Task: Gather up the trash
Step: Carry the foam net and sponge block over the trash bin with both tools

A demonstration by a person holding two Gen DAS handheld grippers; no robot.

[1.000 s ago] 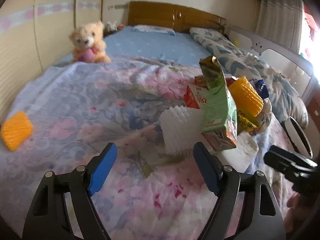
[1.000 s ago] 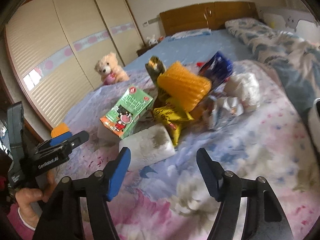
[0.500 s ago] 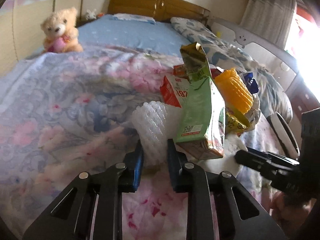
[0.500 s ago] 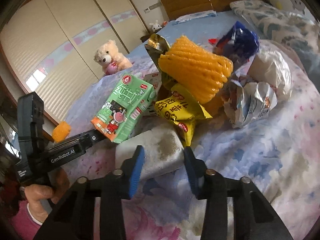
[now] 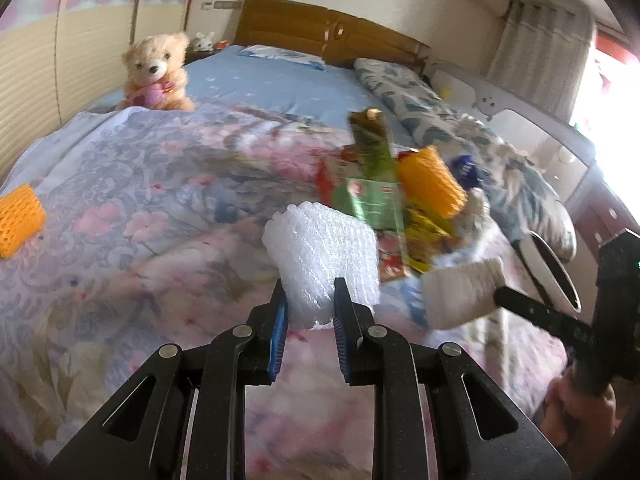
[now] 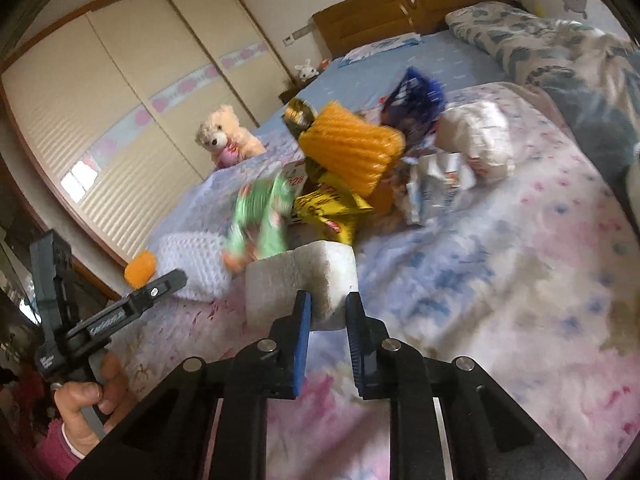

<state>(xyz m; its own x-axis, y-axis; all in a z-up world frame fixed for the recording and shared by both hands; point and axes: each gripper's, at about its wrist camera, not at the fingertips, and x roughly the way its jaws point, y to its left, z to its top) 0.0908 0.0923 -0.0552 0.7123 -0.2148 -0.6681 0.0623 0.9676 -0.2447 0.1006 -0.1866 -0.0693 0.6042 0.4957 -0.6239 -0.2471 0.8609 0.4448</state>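
Step in hand: pickup, both sides loaded. Left hand-held gripper pinches the white foam-net fruit sleeve by its near edge, at the rim of the trash pile on the floral bedspread. Right hand-held gripper pinches the white rectangular foam block at one end. Green drink carton is motion-blurred, possibly toppling. Orange foam-net sleeve lies well apart from the pile. Next, by judgement: carry both pieces to a bin; none identifiable in view.
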